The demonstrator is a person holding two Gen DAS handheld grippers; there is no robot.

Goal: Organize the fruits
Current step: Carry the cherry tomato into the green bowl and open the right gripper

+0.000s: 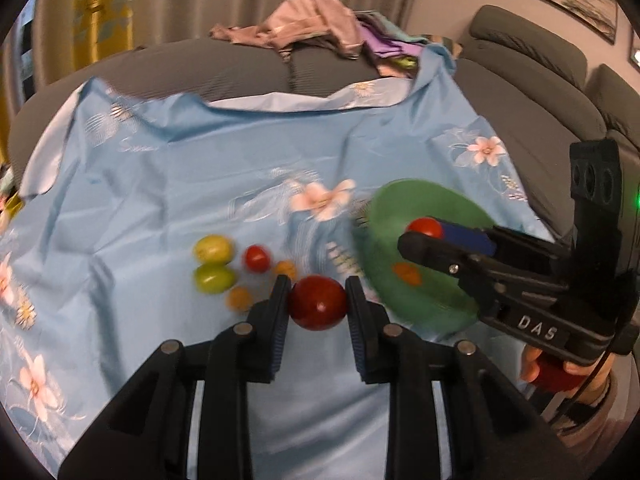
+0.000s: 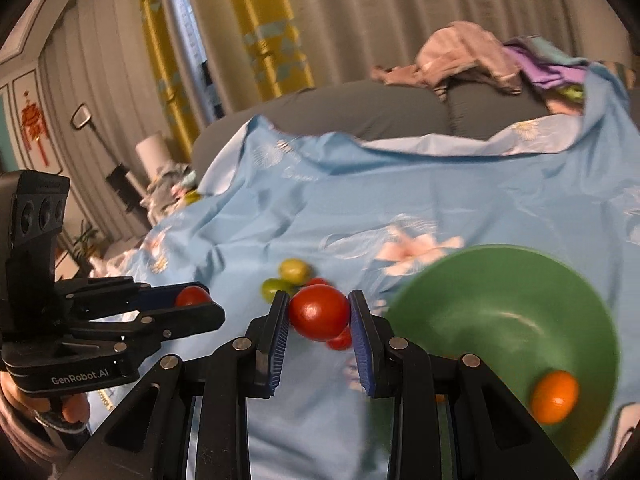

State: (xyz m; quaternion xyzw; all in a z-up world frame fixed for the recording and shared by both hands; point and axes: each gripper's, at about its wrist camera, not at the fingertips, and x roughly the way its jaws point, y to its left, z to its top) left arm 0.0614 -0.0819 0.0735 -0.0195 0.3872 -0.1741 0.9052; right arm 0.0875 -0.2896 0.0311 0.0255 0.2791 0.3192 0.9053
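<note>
My left gripper (image 1: 318, 300) is shut on a dark red tomato (image 1: 317, 302), held above the blue flowered cloth (image 1: 180, 168). It also shows in the right wrist view (image 2: 200, 304). My right gripper (image 2: 319, 312) is shut on a red tomato (image 2: 319, 311), left of the green bowl (image 2: 500, 304). In the left wrist view the right gripper (image 1: 420, 236) holds its tomato (image 1: 425, 228) over the bowl (image 1: 392, 216). An orange fruit (image 2: 555, 397) lies in the bowl. Two green fruits (image 1: 212, 264), a small red tomato (image 1: 257, 258) and two small orange fruits (image 1: 239, 298) lie on the cloth.
The cloth covers a grey sofa seat (image 1: 224, 64). A pile of clothes (image 1: 316, 24) lies at the far edge. Grey sofa cushions (image 1: 532, 80) rise at the right. Curtains (image 2: 248, 32) hang behind.
</note>
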